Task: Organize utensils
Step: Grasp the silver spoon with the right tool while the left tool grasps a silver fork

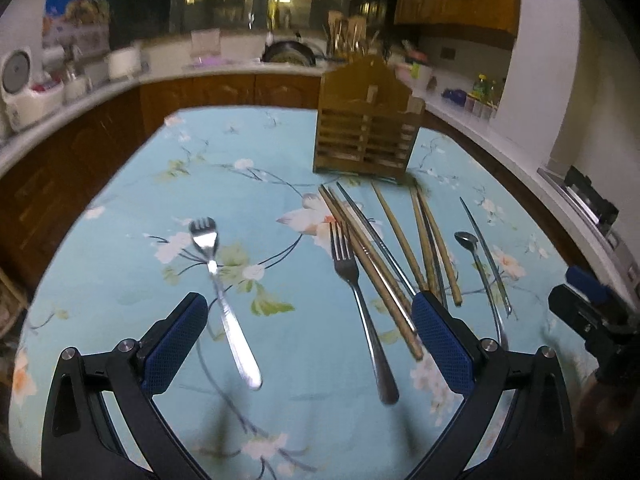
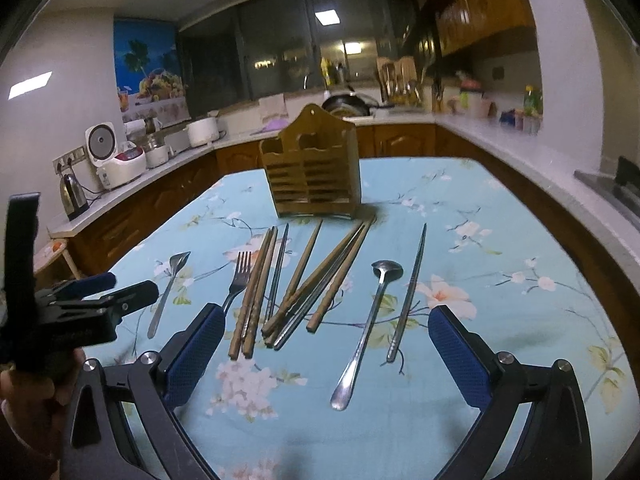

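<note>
A wooden slatted utensil holder (image 1: 366, 128) (image 2: 314, 172) stands upright at the far middle of the table. In front of it lie a short fork (image 1: 224, 300) (image 2: 168, 292), a long fork (image 1: 360, 300) (image 2: 238, 280), several wooden chopsticks (image 1: 372, 276) (image 2: 256, 292), metal chopsticks (image 2: 408, 292) and a long spoon (image 1: 468, 240) (image 2: 368, 328). My left gripper (image 1: 310, 304) hovers open above the two forks, holding nothing. My right gripper (image 2: 328, 316) is open and empty over the chopsticks and spoon.
The table wears a light blue floral cloth (image 1: 280, 420) (image 2: 500, 240). A hand (image 2: 24, 392) holds the left gripper at the left edge of the right wrist view. Kitchen counters (image 2: 500, 140) with appliances run behind and to both sides.
</note>
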`<control>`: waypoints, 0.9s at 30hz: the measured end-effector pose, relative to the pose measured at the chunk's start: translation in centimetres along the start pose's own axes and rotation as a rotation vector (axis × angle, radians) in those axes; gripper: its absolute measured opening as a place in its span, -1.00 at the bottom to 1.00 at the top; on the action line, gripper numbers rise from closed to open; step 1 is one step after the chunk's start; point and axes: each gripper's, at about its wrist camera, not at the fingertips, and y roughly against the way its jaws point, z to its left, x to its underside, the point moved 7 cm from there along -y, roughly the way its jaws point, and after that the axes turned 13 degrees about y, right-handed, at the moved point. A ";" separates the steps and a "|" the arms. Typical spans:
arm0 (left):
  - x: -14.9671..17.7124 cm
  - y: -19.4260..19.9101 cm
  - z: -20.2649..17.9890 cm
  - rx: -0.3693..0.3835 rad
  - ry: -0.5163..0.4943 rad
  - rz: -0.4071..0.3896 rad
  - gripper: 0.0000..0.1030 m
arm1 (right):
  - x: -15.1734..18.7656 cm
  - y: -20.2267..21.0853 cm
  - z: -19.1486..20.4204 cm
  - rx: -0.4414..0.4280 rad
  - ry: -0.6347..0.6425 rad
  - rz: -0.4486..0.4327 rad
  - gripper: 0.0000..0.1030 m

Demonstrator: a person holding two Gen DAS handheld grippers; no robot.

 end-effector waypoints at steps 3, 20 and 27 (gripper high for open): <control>-1.1 -1.4 -0.1 0.005 0.003 0.034 1.00 | -0.4 -1.5 -1.3 -0.018 -0.043 0.038 0.97; -2.8 -10.9 -1.6 -0.014 -0.085 0.226 0.63 | 0.6 -10.9 -5.9 -0.075 -0.150 0.302 -0.04; -2.4 -12.7 -2.3 0.014 -0.123 0.245 -0.14 | 1.1 -12.8 -6.2 -0.071 -0.140 0.340 -0.45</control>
